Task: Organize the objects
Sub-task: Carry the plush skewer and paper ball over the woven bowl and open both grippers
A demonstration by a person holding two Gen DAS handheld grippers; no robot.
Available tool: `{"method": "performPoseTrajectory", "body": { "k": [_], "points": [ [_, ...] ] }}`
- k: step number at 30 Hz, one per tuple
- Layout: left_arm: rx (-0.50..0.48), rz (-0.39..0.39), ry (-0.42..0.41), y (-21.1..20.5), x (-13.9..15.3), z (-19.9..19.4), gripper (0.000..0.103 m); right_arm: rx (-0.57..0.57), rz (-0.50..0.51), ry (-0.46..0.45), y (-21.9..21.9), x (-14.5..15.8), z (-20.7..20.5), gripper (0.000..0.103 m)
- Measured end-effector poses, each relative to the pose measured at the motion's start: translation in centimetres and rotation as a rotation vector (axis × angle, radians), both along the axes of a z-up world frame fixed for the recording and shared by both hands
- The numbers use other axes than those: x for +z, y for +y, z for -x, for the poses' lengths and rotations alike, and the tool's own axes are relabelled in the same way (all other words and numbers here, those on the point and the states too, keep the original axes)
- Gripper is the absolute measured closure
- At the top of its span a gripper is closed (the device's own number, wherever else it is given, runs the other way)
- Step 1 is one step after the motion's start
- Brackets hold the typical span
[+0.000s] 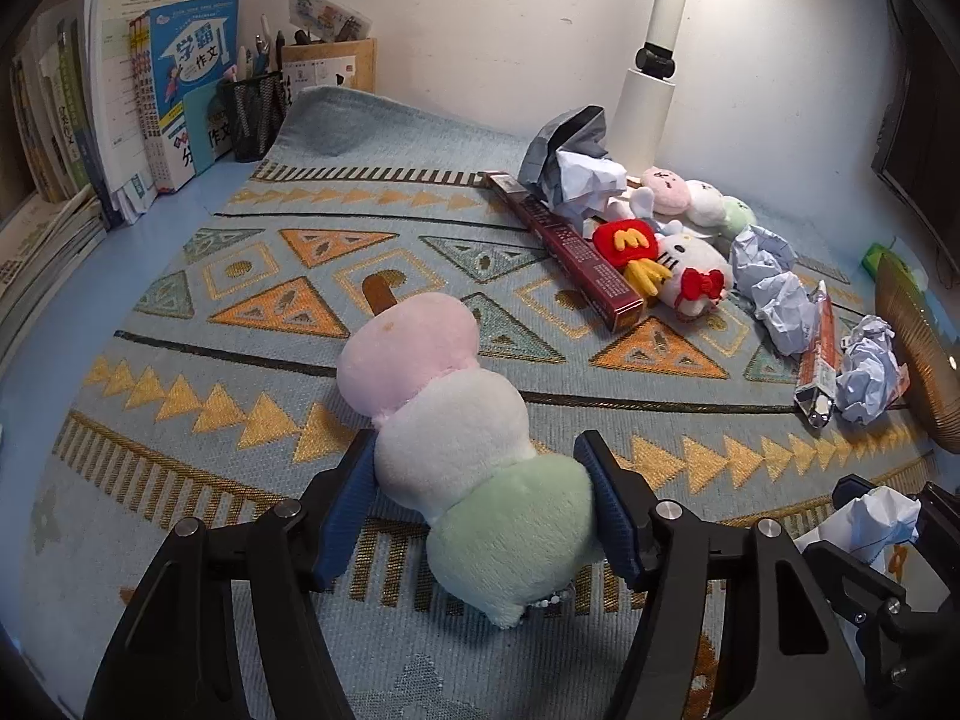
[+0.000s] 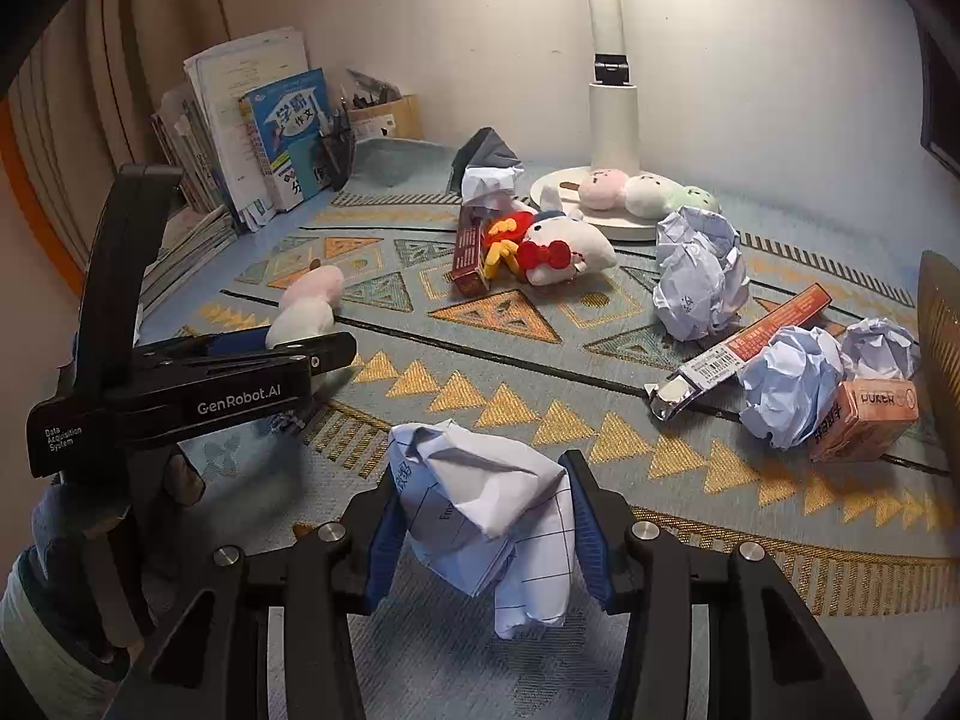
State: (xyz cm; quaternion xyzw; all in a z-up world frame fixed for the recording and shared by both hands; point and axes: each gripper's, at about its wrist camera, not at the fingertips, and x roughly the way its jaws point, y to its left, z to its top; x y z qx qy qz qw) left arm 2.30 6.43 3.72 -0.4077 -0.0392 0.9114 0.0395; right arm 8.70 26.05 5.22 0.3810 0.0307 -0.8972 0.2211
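A patterned blue and gold woven mat [image 1: 372, 276] covers the table [image 1: 54, 324], with a row of books [image 1: 150, 96] standing at about ten o'clock in the left wrist view and a white desk lamp [image 2: 612, 120] at twelve o'clock in the right wrist view. On the lamp's round base lies a small dango plush [image 2: 642, 192], and just in front of it a white cat plush with a red bow [image 2: 558, 246] rests beside a long dark red box [image 1: 576, 246]. From two to three o'clock in the right wrist view lie several crumpled paper balls [image 2: 696, 282], a flattened orange carton [image 2: 750, 342] and a small pink box [image 2: 864, 420]. The left hand-held gripper [image 1: 480, 510] straddles the larger dango plush skewer [image 1: 456, 420]: its green ball sits between the blue pads, the right pad touching it, while the white and pink balls and the brown stick run away toward eleven o'clock; whether the left pad presses I cannot tell. The right hand-held gripper [image 2: 486, 522] is closed on a crumpled sheet of gridded paper [image 2: 486, 504], which sits squarely between the pads at six o'clock.
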Motion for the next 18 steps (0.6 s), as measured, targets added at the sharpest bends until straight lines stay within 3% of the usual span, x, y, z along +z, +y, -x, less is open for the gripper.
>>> {"method": "performPoseTrajectory", "body": {
  "k": [5,9,14,16,18],
  "points": [
    [-0.049,-0.032,0.031,0.2,0.9,-0.7,0.042,-0.037,0.042,0.114,1.6,1.8,-1.8,0.055],
    [-0.132,-0.088,0.115,2.5,5.0,-1.6,0.042,-0.099,0.078,0.080,5.0,2.8,-1.6,0.055],
    [-0.283,-0.143,0.154,9.8,9.1,-0.5,0.042,-0.276,0.123,0.191,14.0,8.8,-3.5,0.055],
    [-0.339,-0.175,0.145,13.9,9.7,0.5,0.041,-0.405,0.072,0.279,18.0,11.1,-4.2,0.055],
    [-0.377,-0.201,0.132,18.4,9.8,1.4,0.041,-0.519,-0.026,0.369,21.4,12.3,-4.5,0.042]
  ]
}}
